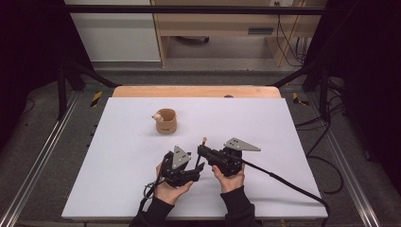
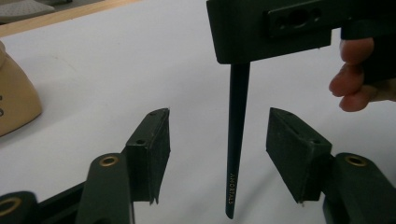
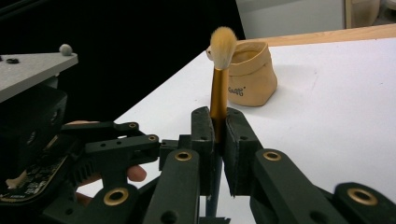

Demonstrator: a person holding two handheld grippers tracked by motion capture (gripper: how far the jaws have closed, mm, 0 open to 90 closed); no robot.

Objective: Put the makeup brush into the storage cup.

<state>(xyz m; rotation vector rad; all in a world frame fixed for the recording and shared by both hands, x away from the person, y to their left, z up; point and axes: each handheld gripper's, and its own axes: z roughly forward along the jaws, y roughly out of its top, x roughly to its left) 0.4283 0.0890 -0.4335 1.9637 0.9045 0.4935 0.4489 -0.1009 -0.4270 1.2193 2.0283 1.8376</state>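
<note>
A makeup brush [image 3: 218, 88] with a gold ferrule, pale bristles and a dark handle stands upright in my right gripper [image 3: 217, 116], which is shut on it just below the ferrule. In the high view the right gripper [image 1: 201, 150] sits at the table's near middle with the brush tip [image 1: 204, 140] above it. My left gripper [image 2: 219, 114] is open. The brush's dark handle [image 2: 236, 154] hangs between its pads without touching either. The left gripper [image 1: 198, 165] lies close beside the right one, on its left.
A tan soft pouch [image 1: 166, 121] stands behind the grippers, left of centre, with something pale in its mouth. The white table sheet [image 1: 118, 161] spreads wide on both sides. A wooden edge [image 1: 196, 91] runs along the far side.
</note>
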